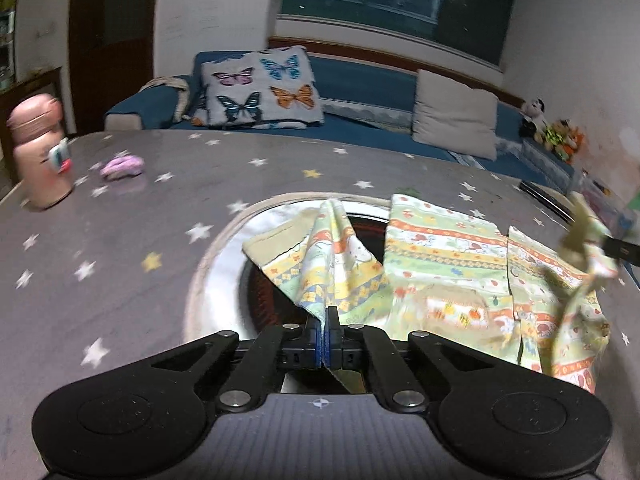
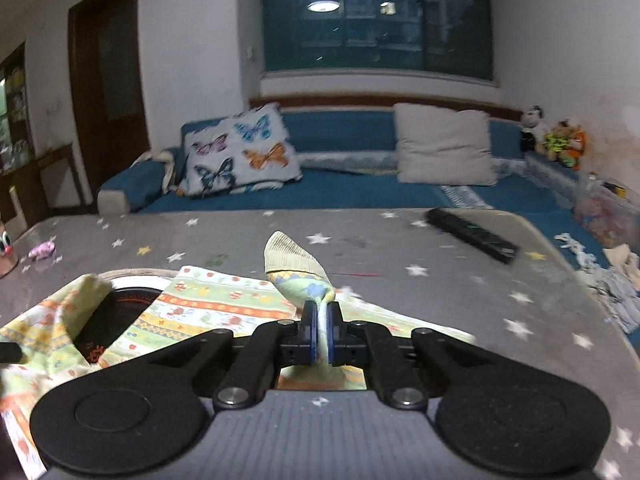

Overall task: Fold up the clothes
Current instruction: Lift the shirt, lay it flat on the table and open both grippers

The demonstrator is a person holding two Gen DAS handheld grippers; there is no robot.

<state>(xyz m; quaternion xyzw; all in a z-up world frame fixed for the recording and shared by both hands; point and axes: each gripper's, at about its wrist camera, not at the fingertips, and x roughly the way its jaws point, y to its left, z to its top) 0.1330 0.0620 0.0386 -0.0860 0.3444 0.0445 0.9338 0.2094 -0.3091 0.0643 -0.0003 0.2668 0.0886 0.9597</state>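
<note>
A small patterned garment (image 1: pixel 440 264), pale green with orange and yellow bands, lies spread on the grey star-print table (image 1: pixel 160 208). My left gripper (image 1: pixel 323 316) is shut on one of its edges, and the cloth rises in a peaked fold from the pads. In the right wrist view the same garment (image 2: pixel 208 300) lies to the left, and my right gripper (image 2: pixel 320 312) is shut on a ribbed cuff end (image 2: pixel 292 258) that stands up from the pads. The other gripper's tip (image 1: pixel 620 246) shows at the right edge of the left wrist view.
A round built-in cooktop (image 1: pixel 224 276) with a pale rim sits under the garment. A pink bottle (image 1: pixel 38 152) and a purple object (image 1: pixel 122 167) stand at far left. A black remote (image 2: pixel 472 236) lies at far right. Behind the table, a blue sofa (image 2: pixel 340 188) with cushions; more clothes (image 2: pixel 616 280) lie beyond its right edge.
</note>
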